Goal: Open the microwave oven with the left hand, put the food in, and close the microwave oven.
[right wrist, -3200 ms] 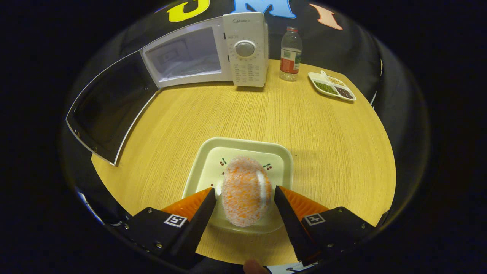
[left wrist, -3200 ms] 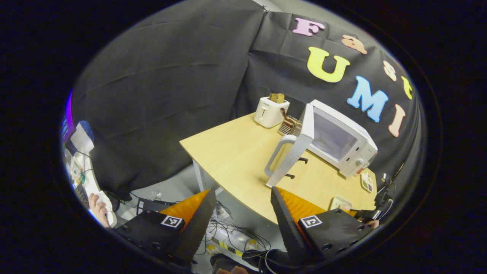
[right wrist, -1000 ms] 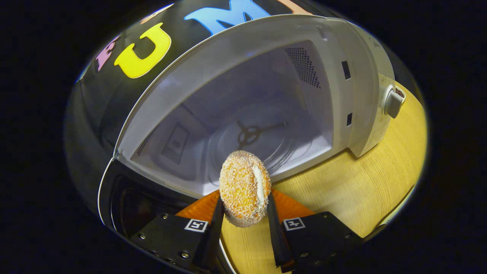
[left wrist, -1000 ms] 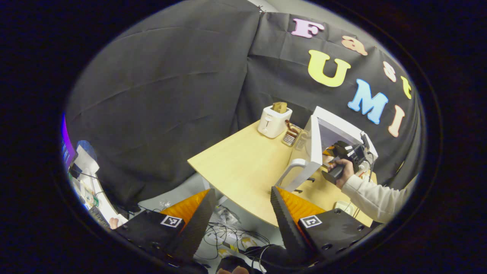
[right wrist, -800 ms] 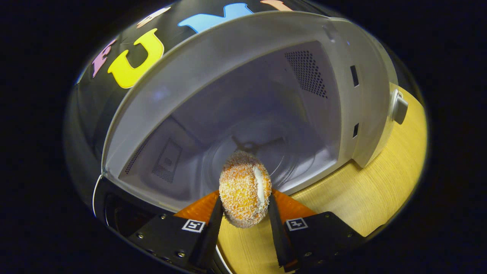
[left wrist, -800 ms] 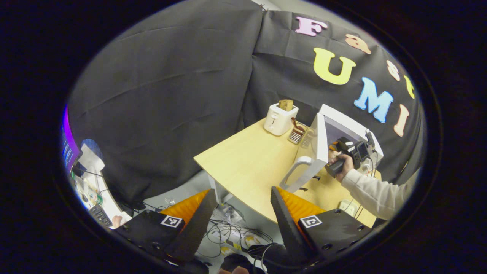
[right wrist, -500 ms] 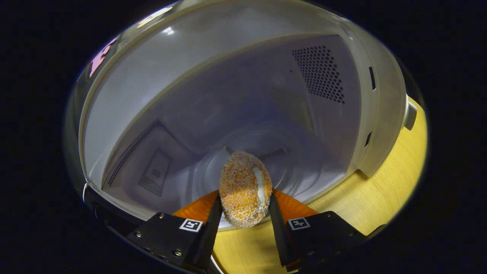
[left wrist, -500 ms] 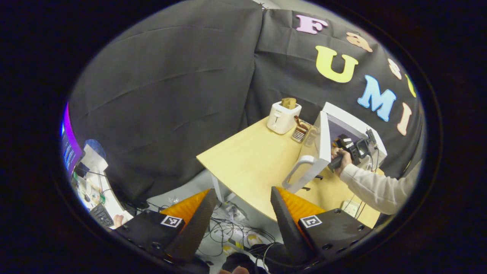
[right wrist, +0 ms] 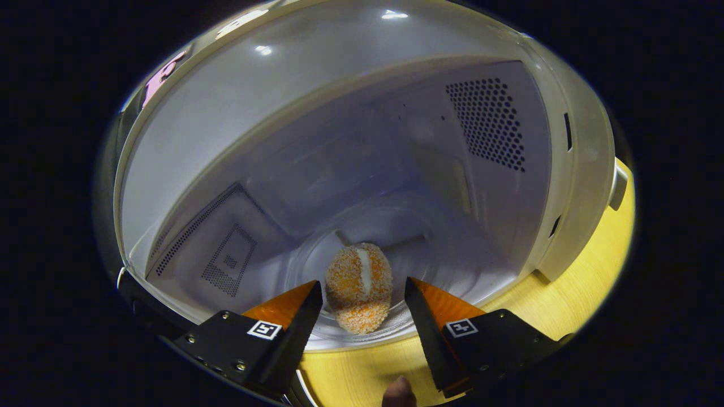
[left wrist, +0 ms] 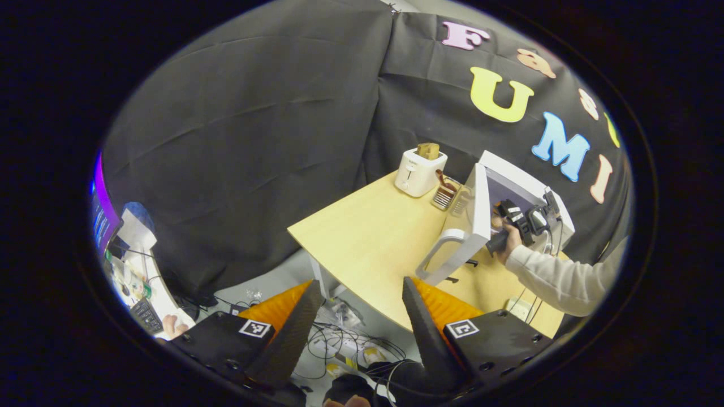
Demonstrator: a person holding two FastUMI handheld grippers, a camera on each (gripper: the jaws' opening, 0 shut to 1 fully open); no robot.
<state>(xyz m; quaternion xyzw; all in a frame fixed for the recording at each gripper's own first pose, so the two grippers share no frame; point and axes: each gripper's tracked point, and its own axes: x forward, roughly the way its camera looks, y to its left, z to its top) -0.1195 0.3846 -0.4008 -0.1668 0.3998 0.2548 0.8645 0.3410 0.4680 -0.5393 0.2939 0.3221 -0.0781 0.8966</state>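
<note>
The left hand-held gripper [left wrist: 356,316] hung well back from the bench [left wrist: 367,243], off its near corner and over the cables on the floor, fingers spread wide with nothing between them. From there the door handle [left wrist: 438,254] was still a reach away, and the door [left wrist: 472,217] stood swung out towards it. The likely trouble at closing was a hurried swing: if the left hand pushed the door before the other arm was clear, the door would catch the sleeve [left wrist: 557,280] or the right gripper's body.

Further right in the left gripper view, the person's hand [left wrist: 509,243] held the right hand-held gripper up at the mouth of the microwave oven [left wrist: 529,186], arm stretched forward across the bench.

In the right gripper view, the right hand-held gripper [right wrist: 359,308] was open, its fingers apart on either side of the food [right wrist: 359,285] and not pressing it. The food, a crumb-coated ball, appeared to sit on the glass turntable [right wrist: 447,265] near the front of the cavity, between the fingertips. Being round, it could roll towards the opening if a finger brushed it on the way out, so a straight pull back looked safest. A door shut on food lying too near the sill would jam.
</note>
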